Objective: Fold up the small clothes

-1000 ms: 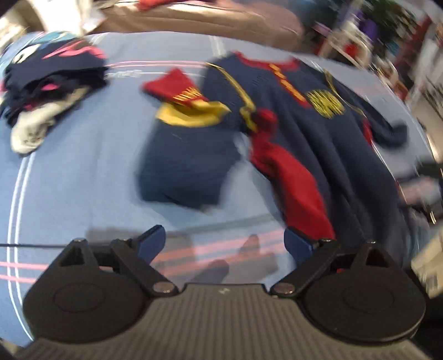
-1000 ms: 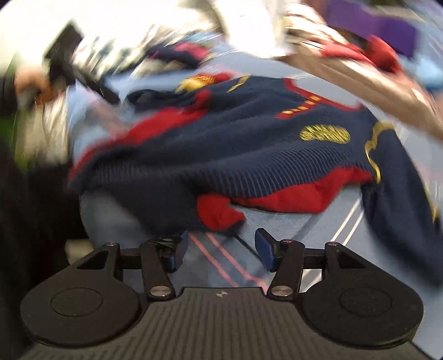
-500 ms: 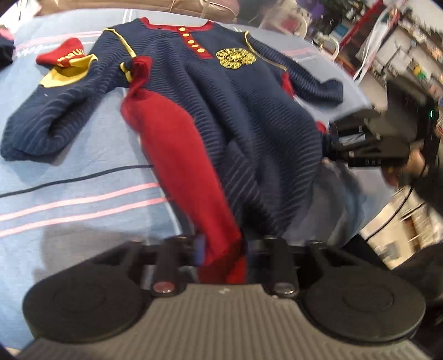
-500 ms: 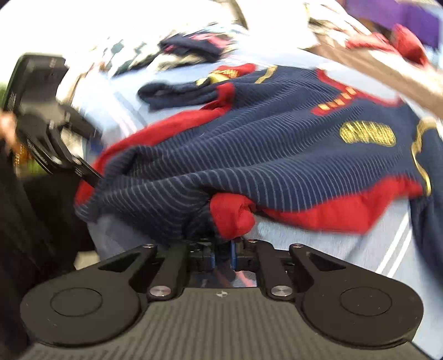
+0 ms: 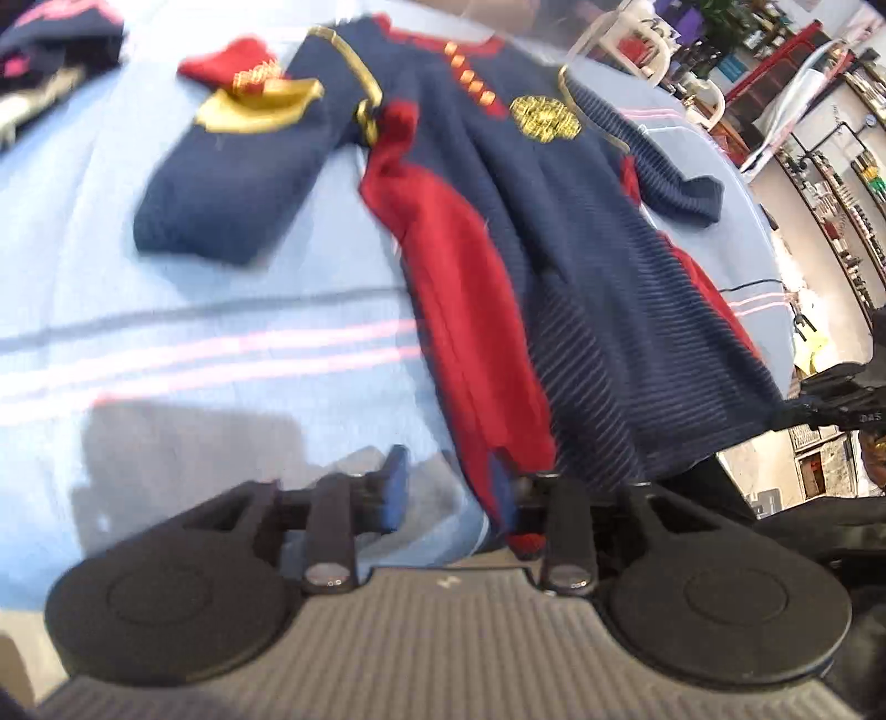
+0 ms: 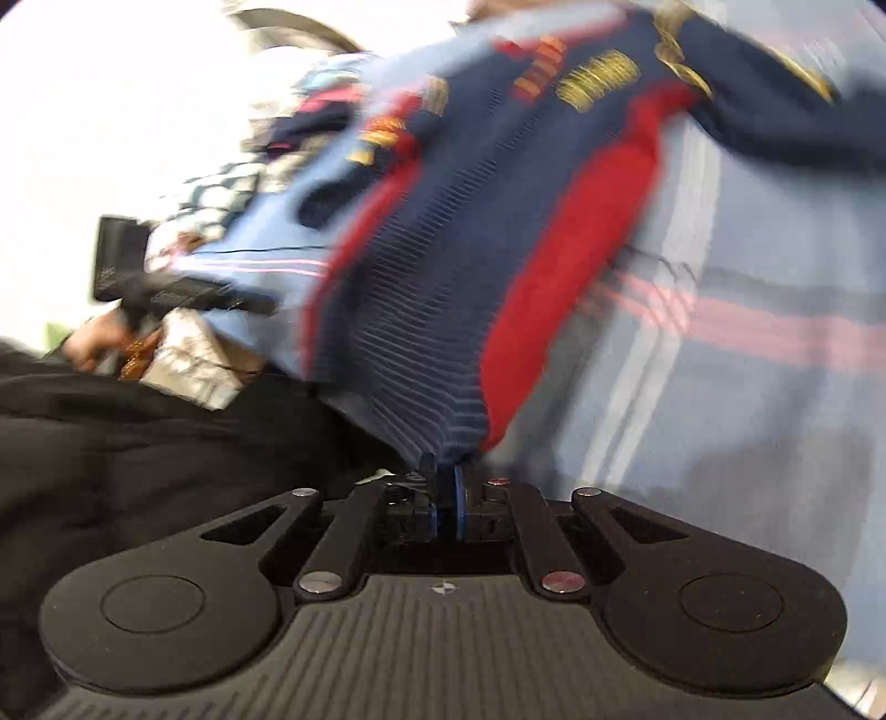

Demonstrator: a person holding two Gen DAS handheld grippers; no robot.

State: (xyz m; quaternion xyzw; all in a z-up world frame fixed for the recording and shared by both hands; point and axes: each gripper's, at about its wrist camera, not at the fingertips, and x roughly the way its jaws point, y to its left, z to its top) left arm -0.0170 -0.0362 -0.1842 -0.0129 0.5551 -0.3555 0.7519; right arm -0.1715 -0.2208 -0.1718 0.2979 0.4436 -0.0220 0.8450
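Note:
A navy striped baby romper (image 5: 554, 249) with red side panels, gold trim and a gold badge lies spread on the light blue striped bedcover (image 5: 194, 343). Its leg end hangs over the near edge. My left gripper (image 5: 457, 490) is opening. The red leg end (image 5: 498, 454) rests against the right finger, and the left pad stands clear of it. My right gripper (image 6: 446, 482) pinches the navy hem (image 6: 443, 432) of the other leg between nearly closed pads that are easing apart. That view is tilted and blurred.
A pile of dark clothes (image 5: 55, 44) lies at the far left of the bed. A thin black cable (image 5: 747, 285) runs off the right edge. Shelves and a white chair (image 5: 664, 50) stand beyond. The person's dark clothing (image 6: 138, 443) fills the near left.
A second ago both grippers stood open and empty, then each shut on a leg end. Now the left jaws have parted off the red leg. The right gripper has rolled, still pinching the hem.

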